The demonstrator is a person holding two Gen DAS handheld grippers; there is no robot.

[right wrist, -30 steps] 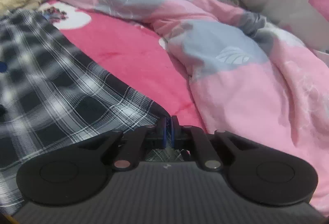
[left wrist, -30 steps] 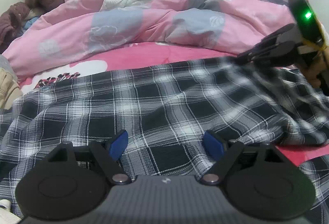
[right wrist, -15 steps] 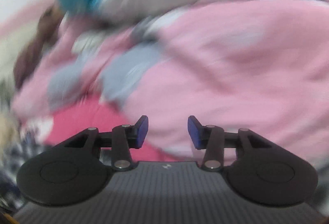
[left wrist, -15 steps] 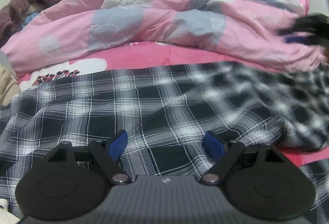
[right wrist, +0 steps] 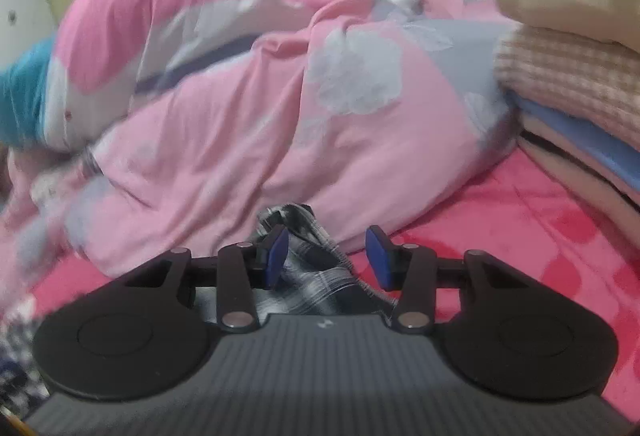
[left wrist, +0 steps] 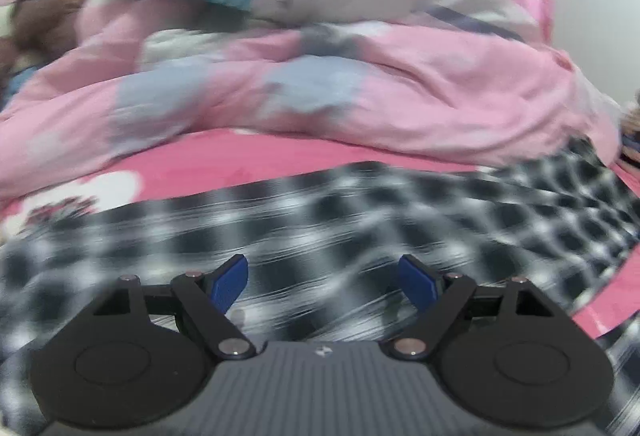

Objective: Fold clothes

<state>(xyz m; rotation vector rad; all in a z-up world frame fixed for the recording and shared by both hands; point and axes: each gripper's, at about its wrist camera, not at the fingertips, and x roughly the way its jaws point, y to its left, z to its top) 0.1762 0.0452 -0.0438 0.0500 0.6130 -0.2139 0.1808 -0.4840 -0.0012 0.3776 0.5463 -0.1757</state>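
Left wrist view: the left gripper [left wrist: 322,278] hovers with jaws spread wide over the blurred plaid shirt [left wrist: 360,212], which fills the lower half of the frame on the pink bed [left wrist: 248,160]. Right wrist view: the right gripper [right wrist: 327,256] has jaws spread too, a bunched shirt corner lying between them at lower centre, below the pink quilt [right wrist: 224,140]

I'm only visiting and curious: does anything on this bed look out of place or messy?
Yes. The plaid shirt lies rumpled across the pink sheet, not folded, and one bunched end sticks up between the open right gripper's fingers. The pink duvet behind is heaped up untidily.
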